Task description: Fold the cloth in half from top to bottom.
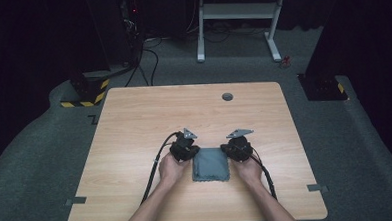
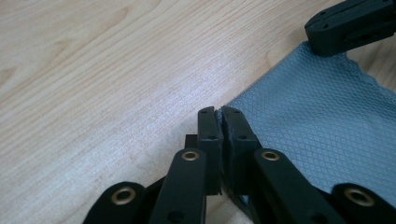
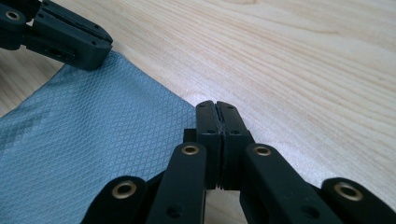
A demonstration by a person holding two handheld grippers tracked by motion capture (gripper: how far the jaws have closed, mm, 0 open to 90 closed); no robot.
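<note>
left gripper (image 2: 219,112) pinches cloth (image 2: 317,126) corner | right gripper (image 3: 217,106) pinches other | table (image 1: 134,118) open ahead

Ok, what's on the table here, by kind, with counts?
Grey cloth: 1
Black grippers: 2, left gripper and right gripper, each shut on a far corner of the cloth
Round grey plug in the table: 1
Total: 4

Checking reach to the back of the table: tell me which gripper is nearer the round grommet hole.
Right. The right gripper sits almost straight below the grommet hole; the left gripper sits farther left.
</note>
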